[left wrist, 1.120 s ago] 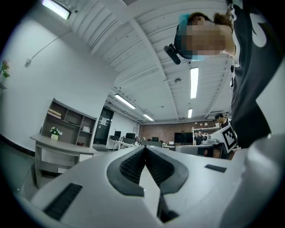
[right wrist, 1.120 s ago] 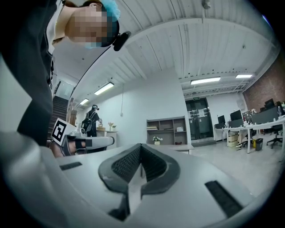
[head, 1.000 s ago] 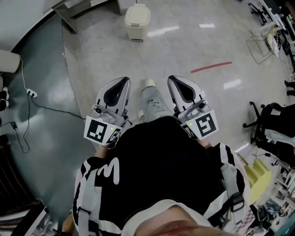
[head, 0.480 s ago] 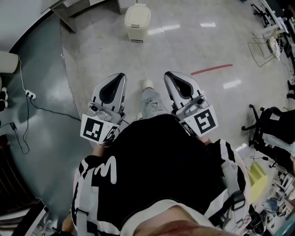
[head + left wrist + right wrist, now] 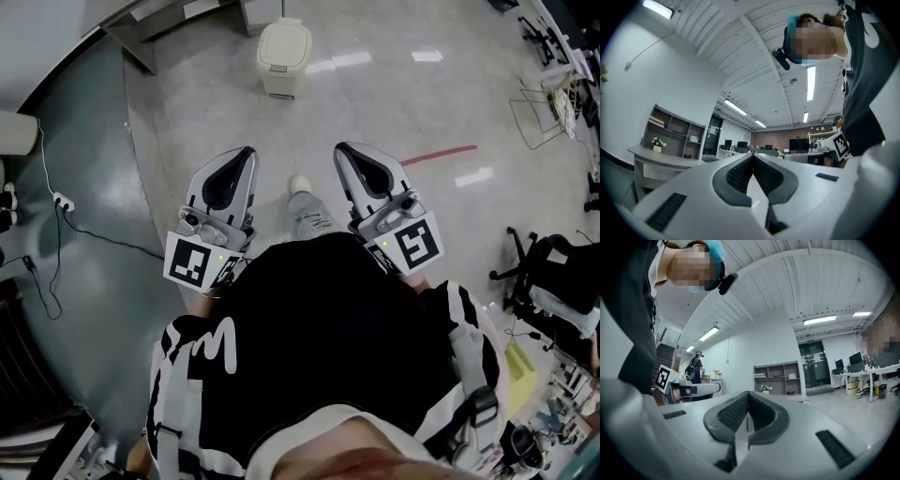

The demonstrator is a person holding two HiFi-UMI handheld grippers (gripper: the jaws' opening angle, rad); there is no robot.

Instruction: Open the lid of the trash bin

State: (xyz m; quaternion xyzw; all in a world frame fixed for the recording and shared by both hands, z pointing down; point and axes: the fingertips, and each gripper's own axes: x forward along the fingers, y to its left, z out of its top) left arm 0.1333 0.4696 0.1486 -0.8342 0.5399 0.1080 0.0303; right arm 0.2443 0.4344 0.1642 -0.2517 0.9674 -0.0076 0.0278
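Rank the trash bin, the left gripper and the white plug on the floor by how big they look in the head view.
1. Left gripper: largest, but it is held close to the camera.
2. Trash bin: clearly smaller, and farther off.
3. White plug: smallest, barely a speck.

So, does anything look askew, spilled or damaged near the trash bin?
Nothing stands out. The cream plastic trash bin stands upright on the pale glossy floor, lid shut, no spill around it.
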